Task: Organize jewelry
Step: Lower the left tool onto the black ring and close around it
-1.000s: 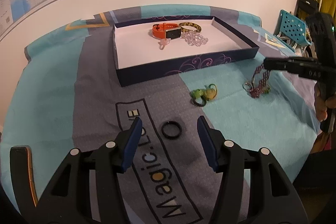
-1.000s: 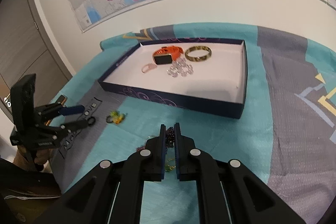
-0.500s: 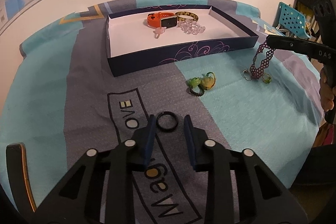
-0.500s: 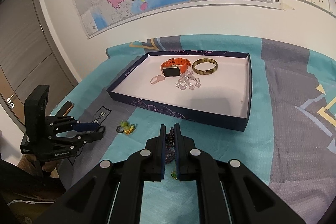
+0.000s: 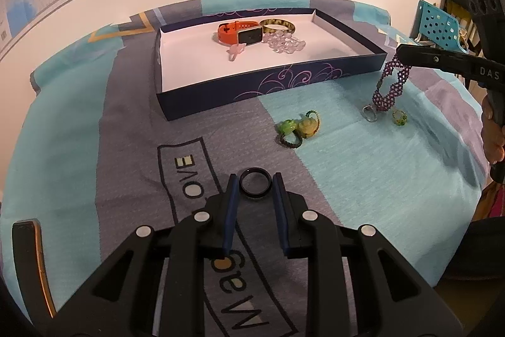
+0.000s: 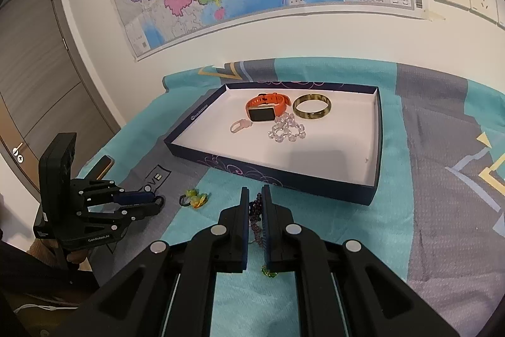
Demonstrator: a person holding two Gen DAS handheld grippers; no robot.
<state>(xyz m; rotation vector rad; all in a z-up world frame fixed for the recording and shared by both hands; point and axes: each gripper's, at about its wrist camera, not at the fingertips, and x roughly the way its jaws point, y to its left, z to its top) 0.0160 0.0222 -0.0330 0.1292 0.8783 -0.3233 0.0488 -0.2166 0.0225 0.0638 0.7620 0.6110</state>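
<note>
The black ring (image 5: pixel 255 187) sits low in the centre of the left wrist view, pinched between the nearly closed fingers of the left gripper (image 5: pixel 254 188), just above the grey cloth (image 5: pixel 132 147). At the right edge, the right gripper (image 5: pixel 407 56) is clamped on the purple beaded bracelet (image 5: pixel 390 84), which dangles with its clasp near the cloth. In the upper middle, the navy tray (image 5: pixel 268 87) already holds an orange watch (image 5: pixel 240 32), a bangle (image 5: pixel 277 25), clear beads (image 5: pixel 284 40) and a pink ring (image 5: pixel 236 51). Left on the cloth are the green charm (image 5: pixel 298 128) and a small green ring (image 5: pixel 399 117), so roughly half appears sorted.
</note>
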